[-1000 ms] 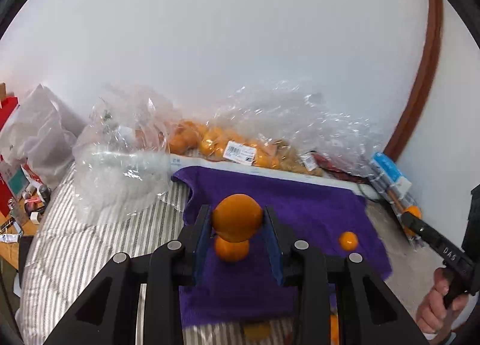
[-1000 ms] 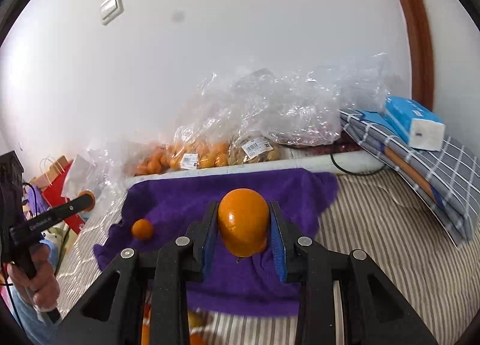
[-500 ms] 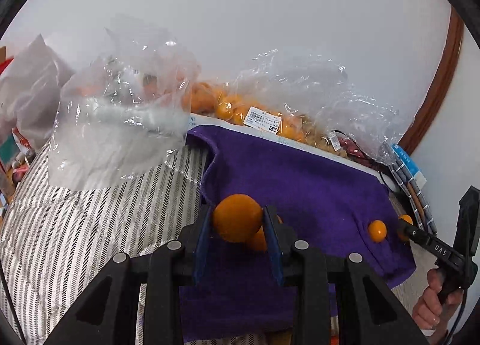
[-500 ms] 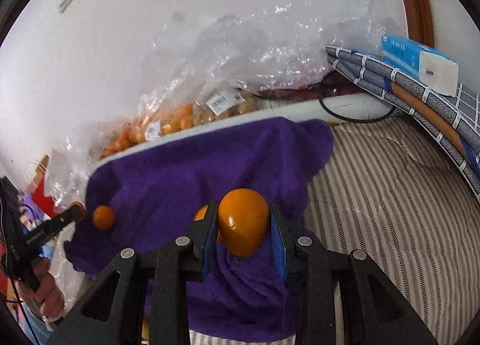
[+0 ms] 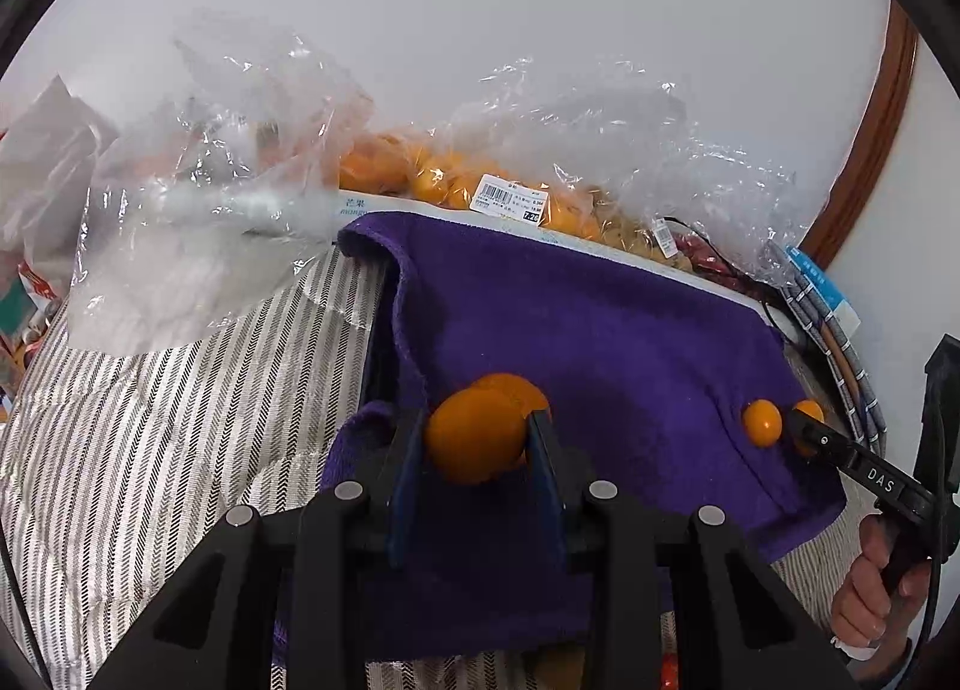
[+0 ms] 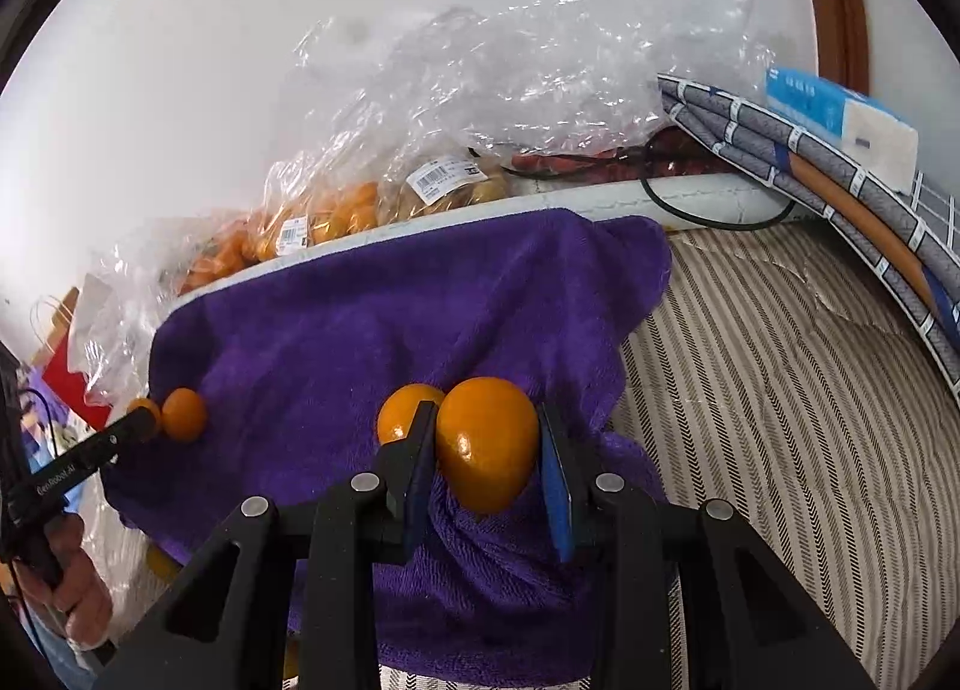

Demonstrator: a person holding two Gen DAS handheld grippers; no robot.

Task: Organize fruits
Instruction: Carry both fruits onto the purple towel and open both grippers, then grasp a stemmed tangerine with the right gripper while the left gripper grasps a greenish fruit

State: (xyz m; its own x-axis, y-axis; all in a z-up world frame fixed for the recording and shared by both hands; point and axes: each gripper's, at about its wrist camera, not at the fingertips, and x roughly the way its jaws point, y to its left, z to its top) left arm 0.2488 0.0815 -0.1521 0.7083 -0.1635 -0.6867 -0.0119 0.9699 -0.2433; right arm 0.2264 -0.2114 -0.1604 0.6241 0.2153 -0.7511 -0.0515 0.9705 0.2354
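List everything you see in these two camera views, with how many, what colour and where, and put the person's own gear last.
loose oranges: four, orange; two lying on the towel, one held in each gripper
towel: one, purple, spread over the striped bedding
bedding: one, grey-and-white striped, under the towel
bagged oranges: one clear bag, orange fruit, along the wall
empty plastic bags: clear, count unclear, beside the bagged fruit
tissue pack: one, blue and white, on folded plaid cloth
cable: one, black, by the wall
left gripper: black, blue fingers, shut on an orange
right gripper: black, blue fingers, shut on an orange
hand: one in each view, on a gripper handle
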